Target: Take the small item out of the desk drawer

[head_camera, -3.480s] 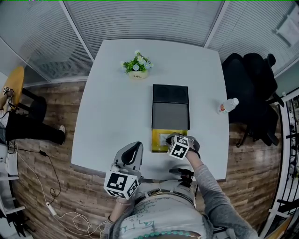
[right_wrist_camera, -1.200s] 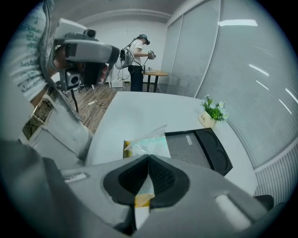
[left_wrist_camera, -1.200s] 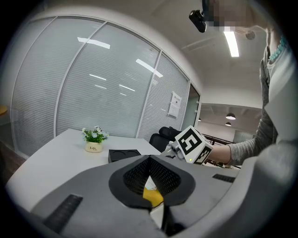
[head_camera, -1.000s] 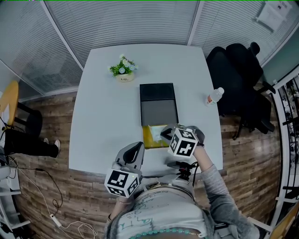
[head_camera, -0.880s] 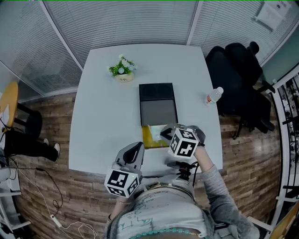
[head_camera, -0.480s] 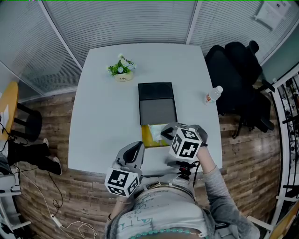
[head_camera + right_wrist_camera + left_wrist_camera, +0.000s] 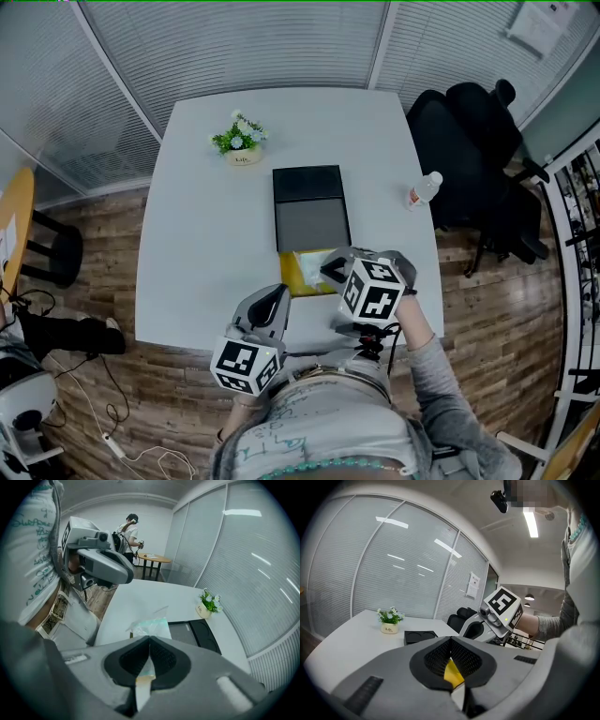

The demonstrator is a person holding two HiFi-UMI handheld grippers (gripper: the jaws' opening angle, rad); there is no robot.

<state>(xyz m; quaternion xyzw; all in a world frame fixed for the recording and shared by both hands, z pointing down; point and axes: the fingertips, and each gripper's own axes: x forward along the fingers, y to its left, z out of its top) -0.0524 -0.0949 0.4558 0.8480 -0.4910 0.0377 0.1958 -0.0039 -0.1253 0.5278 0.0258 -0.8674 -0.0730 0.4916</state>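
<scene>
The right hand-held gripper (image 7: 149,643) is pinching a small clear packet (image 7: 151,626) by one edge, jaws shut tight on it, holding it just over the open yellow drawer (image 7: 298,273) near the bench's (image 7: 197,234) front edge, likely to clear the drawer walls. The left hand-held gripper (image 7: 451,642) is waiting at that edge, closed and empty, out of the way.

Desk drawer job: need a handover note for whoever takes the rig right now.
Right gripper: shut on the clear plastic packet, held over the open yellow drawer.
Left gripper: shut, empty, by the front edge of the table.
Done: drawer pulled out of the black organizer; packet gripped and apparently lifted out.
Left: probably set the packet on the table.
</scene>
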